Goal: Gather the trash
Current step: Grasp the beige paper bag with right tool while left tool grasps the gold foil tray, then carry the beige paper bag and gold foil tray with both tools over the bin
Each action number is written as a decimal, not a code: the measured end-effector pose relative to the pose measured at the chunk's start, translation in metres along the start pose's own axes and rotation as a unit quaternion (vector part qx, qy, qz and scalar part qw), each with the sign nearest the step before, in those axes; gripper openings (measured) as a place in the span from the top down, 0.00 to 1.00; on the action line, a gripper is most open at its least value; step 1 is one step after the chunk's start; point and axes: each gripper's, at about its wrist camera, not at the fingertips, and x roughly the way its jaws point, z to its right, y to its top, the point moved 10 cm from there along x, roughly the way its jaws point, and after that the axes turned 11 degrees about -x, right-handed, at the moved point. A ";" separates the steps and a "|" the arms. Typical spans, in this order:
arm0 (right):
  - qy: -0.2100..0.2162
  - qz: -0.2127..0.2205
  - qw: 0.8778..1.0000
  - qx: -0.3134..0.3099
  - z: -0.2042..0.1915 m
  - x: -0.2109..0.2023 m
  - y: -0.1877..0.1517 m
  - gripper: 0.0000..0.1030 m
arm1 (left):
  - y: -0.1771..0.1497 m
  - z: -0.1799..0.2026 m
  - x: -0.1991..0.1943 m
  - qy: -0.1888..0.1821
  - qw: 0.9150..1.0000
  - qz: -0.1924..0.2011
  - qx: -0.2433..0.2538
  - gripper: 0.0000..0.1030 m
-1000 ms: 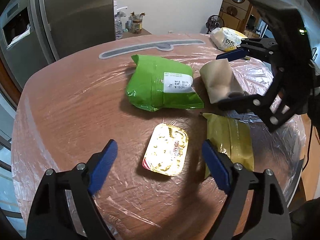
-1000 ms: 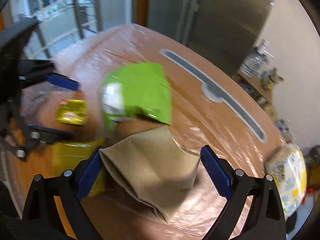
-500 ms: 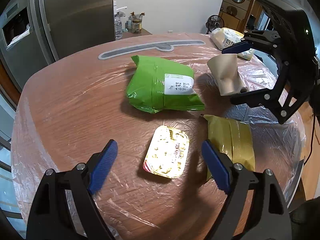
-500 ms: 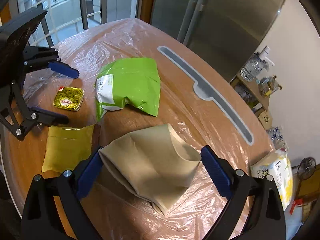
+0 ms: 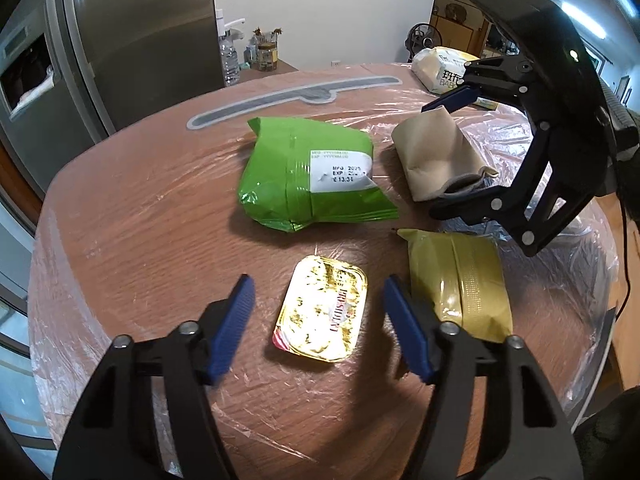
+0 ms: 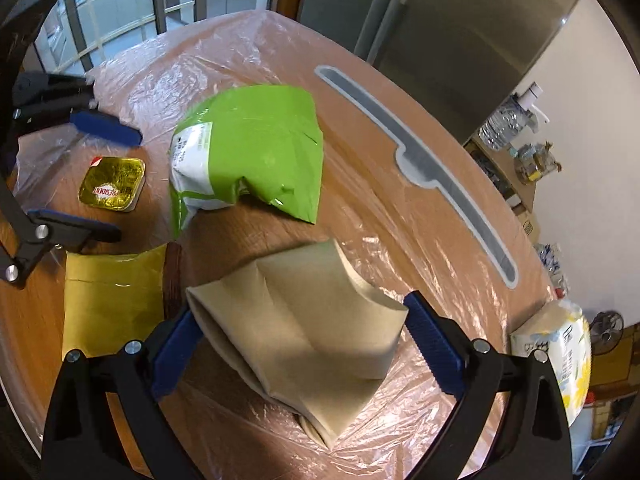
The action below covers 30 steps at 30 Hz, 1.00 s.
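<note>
Butter tub [image 5: 322, 314]: flat on the desk [image 5: 132, 248], gold foil lid up, directly ahead of the left gripper [image 5: 318, 312] and between its two blue fingers [image 5: 236, 316].
Tub long axis: roughly along the pointing line of the left gripper, tilted slightly right at the far end; short sides face the pads.
Left fingers: apart, just closing in, tub between them but clear gap on both sides; not yet touching.
Nearer hand for tub: left; right gripper [image 6: 298, 344] well apart from it.
Brown paper bag [image 6: 304, 320]: crumpled, lying on the plastic-covered desk, spanning the gap of the right fingers [image 6: 434, 342].
Right fingers: wide, both pads against the bag's edges; judged clamped on the bag.
Green pouch [image 5: 308, 174]: beyond the tub, label up, untouched.
Yellow packet [image 5: 464, 282]: just right of the tub, close to the left gripper's right finger.
Coming move, judged: further closing across the tub's short width, then lift.
Risk, judged: right finger catching the yellow packet's edge.
</note>
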 end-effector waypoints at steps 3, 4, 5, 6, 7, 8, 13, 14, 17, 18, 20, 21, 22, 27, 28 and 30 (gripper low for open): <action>0.020 0.008 0.999 0.026 0.001 -0.001 -0.004 0.12 | 0.000 0.002 -0.002 -0.004 1.000 0.000 0.003 0.52; 0.026 0.013 0.999 0.033 0.000 -0.001 -0.005 0.16 | 0.000 0.002 -0.002 -0.005 1.000 0.000 0.003 0.54; 0.030 0.016 0.999 0.037 -0.002 -0.001 -0.005 0.19 | -0.001 0.002 -0.002 -0.006 1.000 0.000 0.003 0.58; 0.030 0.019 0.998 0.042 -0.002 -0.002 -0.005 0.20 | -0.001 0.002 -0.003 -0.006 1.000 0.000 0.004 0.59; 0.031 0.023 0.998 0.047 -0.002 -0.003 -0.006 0.21 | -0.001 0.003 -0.003 -0.007 1.000 0.000 0.005 0.59; 0.034 0.025 0.998 0.050 -0.002 -0.004 -0.006 0.21 | -0.002 0.004 -0.003 -0.008 1.000 0.000 0.008 0.60; 0.040 0.040 0.995 0.077 -0.001 -0.010 -0.010 0.21 | -0.002 0.008 -0.008 -0.004 1.000 0.008 0.016 0.61; 0.038 0.043 0.995 0.084 0.000 -0.012 -0.011 0.21 | -0.002 0.008 -0.010 -0.004 1.000 0.011 0.015 0.61; 0.033 0.052 0.993 0.101 0.002 -0.017 -0.014 0.22 | -0.002 0.009 -0.013 -0.003 1.000 0.015 0.011 0.61; 0.032 0.054 0.993 0.104 0.002 -0.019 -0.015 0.22 | -0.003 0.009 -0.014 -0.004 1.000 0.015 0.009 0.61; 0.027 0.063 0.991 0.113 0.001 -0.025 -0.018 0.22 | -0.004 0.008 -0.017 -0.003 1.000 0.018 0.004 0.61; 0.026 0.066 0.991 0.117 0.000 -0.027 -0.019 0.22 | -0.005 0.008 -0.019 -0.004 1.000 0.020 0.000 0.61; 0.025 0.072 0.990 0.122 -0.002 -0.031 -0.021 0.22 | -0.005 0.008 -0.020 -0.004 1.000 0.021 -0.001 0.61; 0.013 0.097 0.984 0.146 -0.008 -0.052 -0.034 0.22 | -0.007 0.010 -0.033 -0.010 0.999 0.035 -0.015 0.61; 0.011 0.102 0.983 0.153 -0.008 -0.056 -0.037 0.22 | -0.007 0.010 -0.036 -0.010 0.999 0.038 -0.017 0.61; 0.011 0.115 0.979 0.167 -0.010 -0.067 -0.042 0.22 | -0.008 0.012 -0.044 -0.011 0.999 0.048 -0.023 0.61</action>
